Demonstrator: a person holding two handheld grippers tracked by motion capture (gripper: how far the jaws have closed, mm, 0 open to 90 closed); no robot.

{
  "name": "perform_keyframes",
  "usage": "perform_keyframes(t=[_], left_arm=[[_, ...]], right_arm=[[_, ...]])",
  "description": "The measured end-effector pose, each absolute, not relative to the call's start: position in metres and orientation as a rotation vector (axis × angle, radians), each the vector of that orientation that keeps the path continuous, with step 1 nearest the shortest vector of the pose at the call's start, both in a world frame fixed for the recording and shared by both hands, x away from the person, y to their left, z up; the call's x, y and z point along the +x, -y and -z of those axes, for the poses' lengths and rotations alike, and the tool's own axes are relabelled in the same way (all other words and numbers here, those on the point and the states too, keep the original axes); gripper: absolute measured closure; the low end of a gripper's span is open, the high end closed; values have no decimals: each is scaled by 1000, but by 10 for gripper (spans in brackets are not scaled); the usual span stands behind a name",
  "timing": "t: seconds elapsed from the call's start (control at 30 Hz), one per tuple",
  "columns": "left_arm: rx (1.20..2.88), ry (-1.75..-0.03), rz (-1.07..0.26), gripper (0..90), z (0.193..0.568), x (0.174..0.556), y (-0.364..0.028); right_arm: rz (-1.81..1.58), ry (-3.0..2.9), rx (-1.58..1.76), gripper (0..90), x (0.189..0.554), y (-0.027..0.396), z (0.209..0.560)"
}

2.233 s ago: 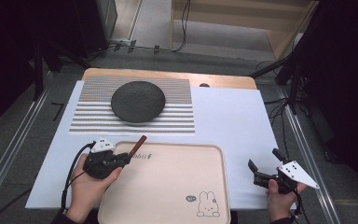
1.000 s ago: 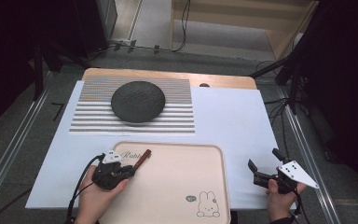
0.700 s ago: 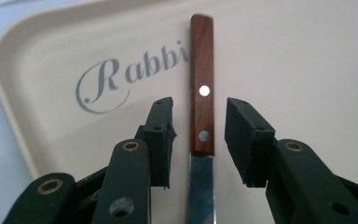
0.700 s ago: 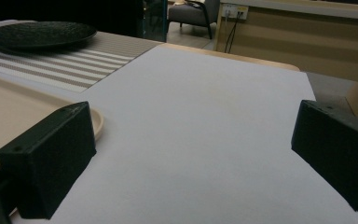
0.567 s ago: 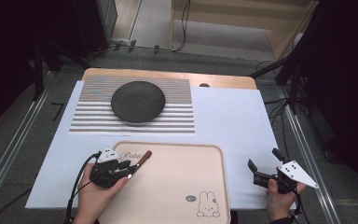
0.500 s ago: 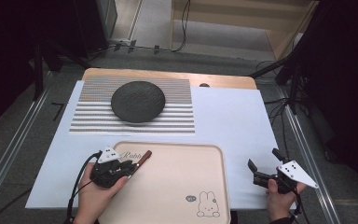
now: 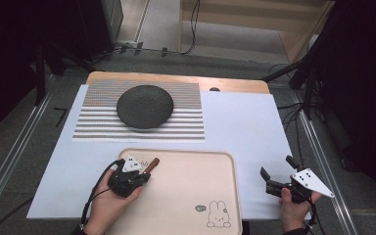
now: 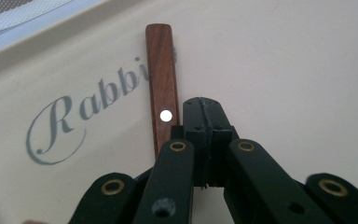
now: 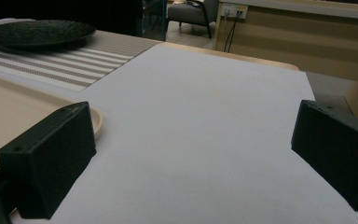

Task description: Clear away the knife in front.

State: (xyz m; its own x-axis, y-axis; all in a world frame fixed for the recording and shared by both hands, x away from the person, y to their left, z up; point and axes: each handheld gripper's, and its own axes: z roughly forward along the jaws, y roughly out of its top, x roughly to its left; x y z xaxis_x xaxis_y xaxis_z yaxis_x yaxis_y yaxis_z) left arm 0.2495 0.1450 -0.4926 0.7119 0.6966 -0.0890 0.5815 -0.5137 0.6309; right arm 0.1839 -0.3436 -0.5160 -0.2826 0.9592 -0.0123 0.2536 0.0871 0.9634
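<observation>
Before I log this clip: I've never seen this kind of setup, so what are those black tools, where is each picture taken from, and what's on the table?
There is no robot here. A person holds a two-jaw hand tool in each hand, and each tool carries its own camera.

The high view looks down on the table from above the person's side. On the white sheet lie a striped mat with a dark round plate on it, and nearer the person a beige tray printed with a rabbit.

The left gripper is over the tray's near left corner. Its own view shows its jaws closed together, with a wooden handle lying on the tray beside them; whether they pinch it is unclear.

The right gripper, jaws wide apart, holds nothing beside the tray.
</observation>
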Motion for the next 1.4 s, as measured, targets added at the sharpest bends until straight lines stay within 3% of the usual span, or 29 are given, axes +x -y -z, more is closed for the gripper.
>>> perform_keyframes(t=[0.53, 1.0, 1.13, 1.23, 1.4], left_arm=[[2196, -1067, -218, 900, 493, 255, -194], [2154, -1058, -255, 889, 494, 254, -203], [2093, -987, -290, 663, 488, 249, -204], [2032, -953, -335, 432, 481, 247, -206], [1970, -937, -364, 176, 476, 245, -211]], right_arm=[[-1240, -1643, 1223, 0, 184, 344, 516], [-1241, -1644, 1223, 0, 184, 344, 516], [-1240, -1644, 1224, 0, 184, 344, 516], [-1240, -1644, 1223, 0, 184, 344, 516], [-1241, -1644, 1221, 0, 184, 344, 516]])
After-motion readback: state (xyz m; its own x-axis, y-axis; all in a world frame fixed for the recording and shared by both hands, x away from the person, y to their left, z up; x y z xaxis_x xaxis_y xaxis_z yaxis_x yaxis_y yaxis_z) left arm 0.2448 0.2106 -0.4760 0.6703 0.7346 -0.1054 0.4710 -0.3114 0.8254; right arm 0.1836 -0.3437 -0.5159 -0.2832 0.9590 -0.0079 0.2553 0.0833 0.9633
